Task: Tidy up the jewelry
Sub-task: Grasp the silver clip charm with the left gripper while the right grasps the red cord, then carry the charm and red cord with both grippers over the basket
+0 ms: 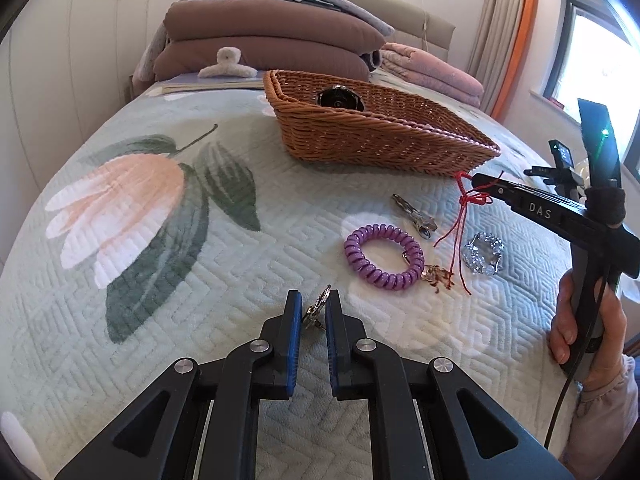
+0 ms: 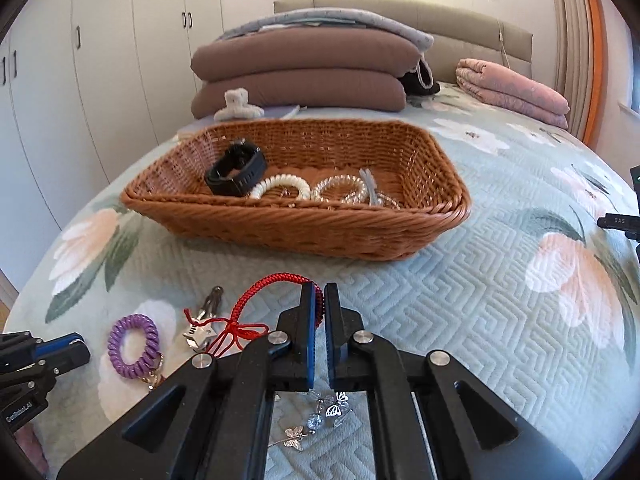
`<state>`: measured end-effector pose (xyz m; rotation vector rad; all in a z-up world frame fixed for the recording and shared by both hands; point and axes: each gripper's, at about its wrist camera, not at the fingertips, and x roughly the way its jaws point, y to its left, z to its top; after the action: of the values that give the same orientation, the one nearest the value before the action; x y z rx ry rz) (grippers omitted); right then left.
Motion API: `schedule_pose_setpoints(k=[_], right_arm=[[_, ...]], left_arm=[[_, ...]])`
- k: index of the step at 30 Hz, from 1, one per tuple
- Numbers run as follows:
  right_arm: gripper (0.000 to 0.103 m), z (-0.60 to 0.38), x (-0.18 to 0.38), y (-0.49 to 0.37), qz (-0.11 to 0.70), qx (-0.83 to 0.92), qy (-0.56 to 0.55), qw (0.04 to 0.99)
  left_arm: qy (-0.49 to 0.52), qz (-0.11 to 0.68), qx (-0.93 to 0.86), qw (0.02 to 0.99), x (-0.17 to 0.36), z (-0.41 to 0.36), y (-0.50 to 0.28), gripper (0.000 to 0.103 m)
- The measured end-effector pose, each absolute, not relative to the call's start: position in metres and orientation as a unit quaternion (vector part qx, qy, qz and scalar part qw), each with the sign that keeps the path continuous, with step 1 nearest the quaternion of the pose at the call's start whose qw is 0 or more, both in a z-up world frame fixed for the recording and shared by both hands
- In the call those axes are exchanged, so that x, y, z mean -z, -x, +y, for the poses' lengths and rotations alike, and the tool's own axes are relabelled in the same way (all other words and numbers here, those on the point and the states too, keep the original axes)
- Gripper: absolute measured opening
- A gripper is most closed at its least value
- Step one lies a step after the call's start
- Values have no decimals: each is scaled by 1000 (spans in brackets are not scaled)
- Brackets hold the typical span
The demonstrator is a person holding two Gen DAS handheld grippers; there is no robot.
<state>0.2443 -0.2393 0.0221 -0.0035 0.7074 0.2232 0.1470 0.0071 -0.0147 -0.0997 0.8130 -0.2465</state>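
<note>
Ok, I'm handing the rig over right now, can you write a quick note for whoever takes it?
Left gripper: shut on a small silver earring, low over the bedspread.
Right gripper: shut on the red braided cord bracelet, its tails dangling.
Done: the wicker basket already holds a black watch, a white coil tie and clear coil ties.
Left on the bed: purple coil tie, metal hair clip, crystal bracelet, butterfly pieces.
Next: probably drop both held pieces into the basket.
</note>
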Motion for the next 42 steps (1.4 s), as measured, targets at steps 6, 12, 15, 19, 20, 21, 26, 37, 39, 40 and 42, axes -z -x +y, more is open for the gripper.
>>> schedule_pose_setpoints(k=[6,12,15,19,20,21,26,37,39,40,42], right_arm=[[6,-242,-40,-226,321,-115,-8,940],[6,-246,-76,-213,291,-116,-13,950],[6,-249,-104,-219,271,-113,-14,956],[6,-254,-136,-244,250,-99,-17,963],[6,-255,-140,-253,249,-96,-18,964],[6,-257,-144,-265,250,-93,-23,964],[6,-269,-133,-321,279,-67,-44,957],[6,-287,-59,-368,337,-51,-96,935],[6,-287,-55,-372,345,-51,-98,932],[6,-286,-52,-374,351,-52,-97,930],[6,-286,-46,-378,362,-53,-97,926]], left_arm=[[55,343,135,928,-11,11,-138,11],[58,279,154,946,-52,10,-144,11],[62,241,170,953,-79,7,-155,11],[56,206,179,960,-112,-5,-182,11],[58,201,183,961,-118,-8,-191,11],[62,198,188,960,-124,-11,-201,11],[99,209,200,952,-129,-27,-261,11],[106,293,220,924,-48,-65,-322,11],[97,301,216,924,-44,-70,-324,11],[88,306,213,924,-41,-73,-325,11],[80,311,213,923,-38,-78,-326,11]])
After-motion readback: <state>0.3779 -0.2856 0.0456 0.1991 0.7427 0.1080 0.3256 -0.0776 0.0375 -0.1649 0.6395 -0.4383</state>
